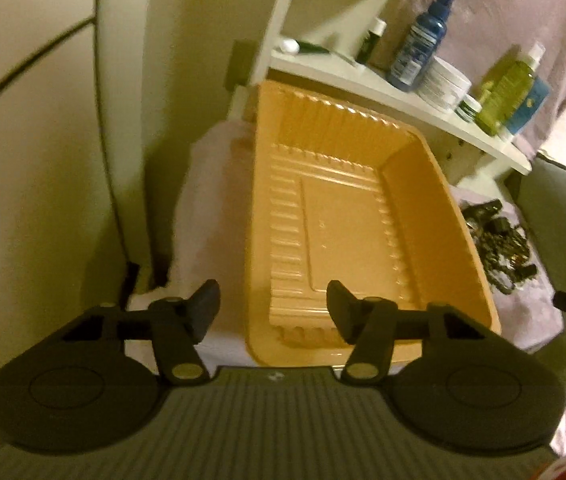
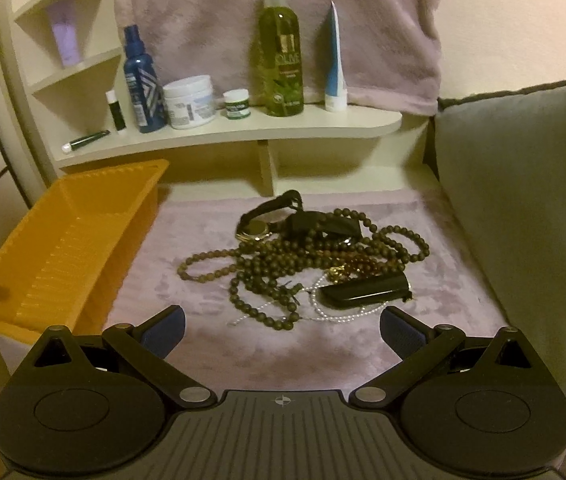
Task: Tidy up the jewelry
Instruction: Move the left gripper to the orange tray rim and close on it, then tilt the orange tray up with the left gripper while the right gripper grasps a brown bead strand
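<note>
An empty orange plastic tray (image 1: pixel 423 184) lies on a pale lilac cloth; it also shows at the left in the right wrist view (image 2: pixel 67 208). My left gripper (image 1: pixel 273 312) is open and empty over the tray's near end. A tangled jewelry pile (image 2: pixel 307 260) lies on the cloth to the tray's right: dark bead necklaces, a watch (image 2: pixel 257 228), a pearl strand (image 2: pixel 323 312) and a black clip (image 2: pixel 363 290). The pile shows at the right in the left wrist view (image 1: pixel 499 244). My right gripper (image 2: pixel 281 330) is open and empty just before the pile.
A white shelf (image 2: pixel 243 130) behind the cloth carries bottles, jars and tubes, including a green spray bottle (image 2: pixel 281 56) and a blue bottle (image 2: pixel 141 80). A grey cushion (image 2: pixel 523 208) borders the cloth on the right. A wall and a dark cable (image 1: pixel 111 184) are at the left.
</note>
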Motion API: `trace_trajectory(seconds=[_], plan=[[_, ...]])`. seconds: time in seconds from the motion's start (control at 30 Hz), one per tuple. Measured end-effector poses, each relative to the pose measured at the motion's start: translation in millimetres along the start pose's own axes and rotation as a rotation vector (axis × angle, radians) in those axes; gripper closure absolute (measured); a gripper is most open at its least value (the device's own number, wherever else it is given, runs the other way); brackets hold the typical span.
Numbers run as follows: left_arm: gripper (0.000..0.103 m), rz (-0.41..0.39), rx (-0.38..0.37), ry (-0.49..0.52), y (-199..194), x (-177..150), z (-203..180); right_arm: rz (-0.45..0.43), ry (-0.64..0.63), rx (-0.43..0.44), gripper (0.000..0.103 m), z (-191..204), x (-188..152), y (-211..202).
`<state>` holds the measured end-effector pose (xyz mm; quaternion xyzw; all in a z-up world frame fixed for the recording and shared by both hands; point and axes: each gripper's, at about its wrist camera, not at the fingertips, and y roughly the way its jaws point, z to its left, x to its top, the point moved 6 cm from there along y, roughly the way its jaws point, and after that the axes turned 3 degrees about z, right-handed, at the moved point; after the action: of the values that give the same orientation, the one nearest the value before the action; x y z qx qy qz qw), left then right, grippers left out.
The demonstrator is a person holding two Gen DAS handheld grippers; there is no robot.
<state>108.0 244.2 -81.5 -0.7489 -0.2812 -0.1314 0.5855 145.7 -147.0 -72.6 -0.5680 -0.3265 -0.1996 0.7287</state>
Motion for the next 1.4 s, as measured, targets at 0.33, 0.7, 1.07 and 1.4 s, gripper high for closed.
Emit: trace_trajectory(seconds=[0.33, 0.7, 1.07, 1.4], plan=[[0.072, 0.062, -0.031, 0.024, 24, 3, 6, 0.026, -0.005, -0.006, 0.0, 4, 1, 12], [0.091, 0.081, 0.041, 0.033, 24, 7, 3, 0.029, 0.021, -0.002, 0.0, -3, 0, 17], [0.091, 0.042, 0.166, 0.144, 1, 16, -31, -0.005, 0.065, 0.014, 0.0, -19, 1, 10], [0.092, -0.033, 0.182, 0.133, -18, 17, -63, -0.024, 0.091, 0.033, 0.0, -39, -7, 8]])
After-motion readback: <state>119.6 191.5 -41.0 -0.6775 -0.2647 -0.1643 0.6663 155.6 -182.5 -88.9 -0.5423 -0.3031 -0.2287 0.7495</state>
